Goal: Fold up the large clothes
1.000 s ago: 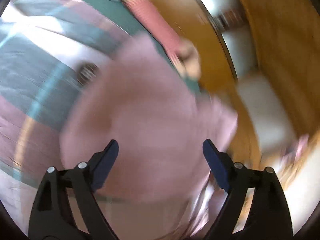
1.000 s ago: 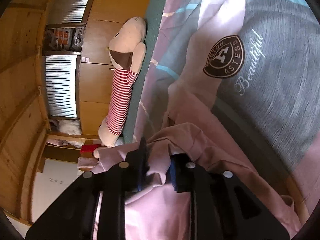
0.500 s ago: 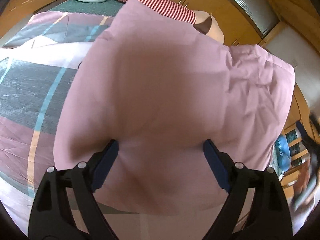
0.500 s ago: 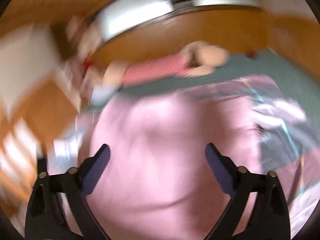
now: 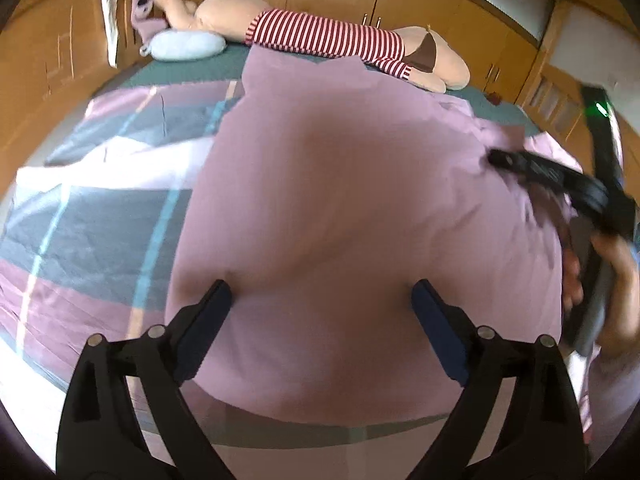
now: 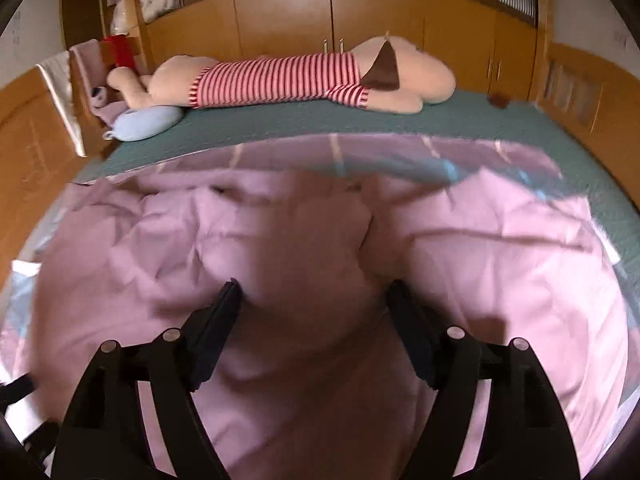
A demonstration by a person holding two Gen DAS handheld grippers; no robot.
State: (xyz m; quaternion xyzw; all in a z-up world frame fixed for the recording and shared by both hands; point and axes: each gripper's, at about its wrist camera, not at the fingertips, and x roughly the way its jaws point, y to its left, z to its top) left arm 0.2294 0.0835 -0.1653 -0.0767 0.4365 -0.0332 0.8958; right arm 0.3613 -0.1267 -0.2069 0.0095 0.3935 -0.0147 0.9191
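Nearest in the left wrist view, the left gripper (image 5: 320,308) has its black jaws spread wide, holding nothing, poised just above a large garment of plain dusty-pink cloth (image 5: 340,200). In the right wrist view, the right gripper (image 6: 314,304) also has its jaws parted, a little less widely, and they grasp nothing; whether their tips touch the cloth cannot be told.

The pink garment lies spread over the bed, mostly flat on the left side. On the right side it is rumpled, with creases and a raised fold (image 6: 360,216) running away from the right gripper. In the left view, the right gripper's black body and the person's hand (image 5: 612,280) appear blurred at the garment's right edge.

Beneath the garment is a quilt patterned in grey, pink and pale blue blocks (image 5: 92,232), and beyond it a teal bedsheet (image 6: 360,120). Farther back lie a small pale-blue cushion (image 6: 146,122) and a long cream plush toy in a red-and-white striped top (image 6: 280,78), against a wall of wooden cupboards (image 6: 380,16).

The step appears to be laying out and smoothing, before any fold is made. The next move likely calls for flattening the rumpled right side, then each gripper closing on an edge or corner to lift it across.
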